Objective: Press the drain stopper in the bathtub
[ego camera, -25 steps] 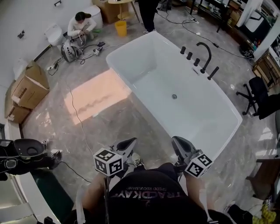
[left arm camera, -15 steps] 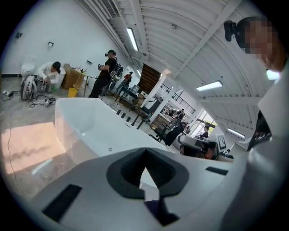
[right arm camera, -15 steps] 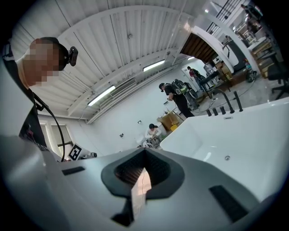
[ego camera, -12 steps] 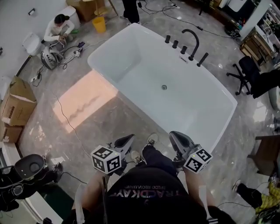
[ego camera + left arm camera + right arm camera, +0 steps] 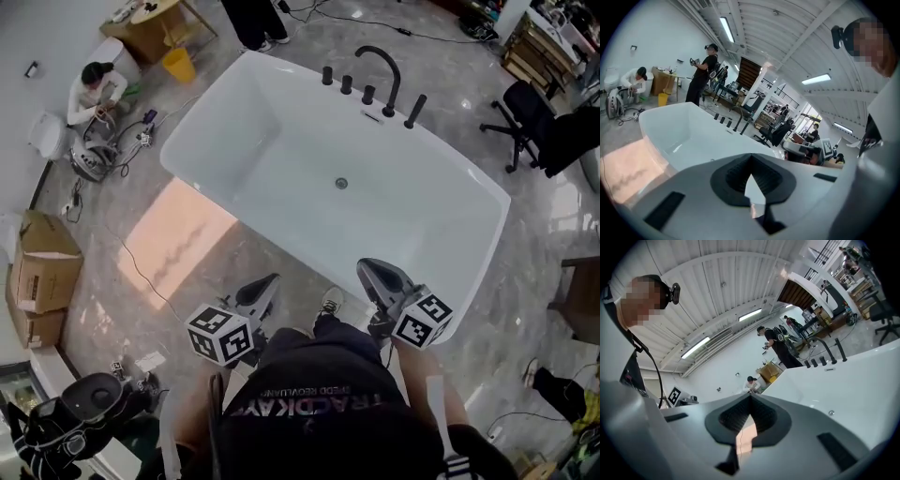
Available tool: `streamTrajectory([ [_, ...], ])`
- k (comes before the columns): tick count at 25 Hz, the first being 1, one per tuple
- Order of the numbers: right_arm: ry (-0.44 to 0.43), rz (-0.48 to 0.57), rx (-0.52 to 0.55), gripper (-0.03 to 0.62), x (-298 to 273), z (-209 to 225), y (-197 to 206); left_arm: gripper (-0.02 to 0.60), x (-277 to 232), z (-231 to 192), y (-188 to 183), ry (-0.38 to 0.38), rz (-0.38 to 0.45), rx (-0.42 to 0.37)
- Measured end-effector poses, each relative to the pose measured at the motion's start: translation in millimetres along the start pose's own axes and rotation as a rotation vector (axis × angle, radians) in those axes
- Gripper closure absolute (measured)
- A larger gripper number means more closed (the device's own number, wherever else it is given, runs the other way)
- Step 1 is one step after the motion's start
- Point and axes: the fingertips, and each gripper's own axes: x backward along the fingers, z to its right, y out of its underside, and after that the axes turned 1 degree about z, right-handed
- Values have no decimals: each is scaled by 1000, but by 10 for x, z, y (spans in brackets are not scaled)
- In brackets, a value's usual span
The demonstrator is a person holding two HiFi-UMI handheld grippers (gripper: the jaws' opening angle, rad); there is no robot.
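The white bathtub (image 5: 217, 103) stands on the marble floor ahead of me, and its small round metal drain stopper (image 5: 341, 184) sits in the middle of the tub floor. My left gripper (image 5: 265, 286) is held low over the floor just short of the tub's near wall. My right gripper (image 5: 368, 272) is held at the tub's near rim. Both are shut with nothing in them and well short of the stopper. The left gripper view shows shut jaws (image 5: 751, 157) before the tub. In the right gripper view the gripper (image 5: 750, 397) is shut and the stopper (image 5: 831, 413) lies to the right.
A black faucet with several handles (image 5: 382, 75) lines the tub's far rim. A black office chair (image 5: 530, 122) is at the right. Cardboard boxes (image 5: 42, 272) and a crouching person (image 5: 94, 94) are at the left, with a yellow bucket (image 5: 178, 64) and cables on the floor.
I have stepped closer to the tub, which now fills more of the head view and lies nearer my grippers. Both grippers stay shut in the same pose.
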Motion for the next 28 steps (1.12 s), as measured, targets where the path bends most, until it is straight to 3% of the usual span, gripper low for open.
streamTrajectory([
  [11,107,105,4,582,-366,299,-258,577,-447,-363,-488,117,-59,-82],
  [22,417,232,-60,582,-899,682,-355,578,-1054,-1172,-1073,318,-231,-204],
  [28,519,224,-70,583,-1281,760,-323,577,-1194,-1704,-1241,367,-281,-196],
])
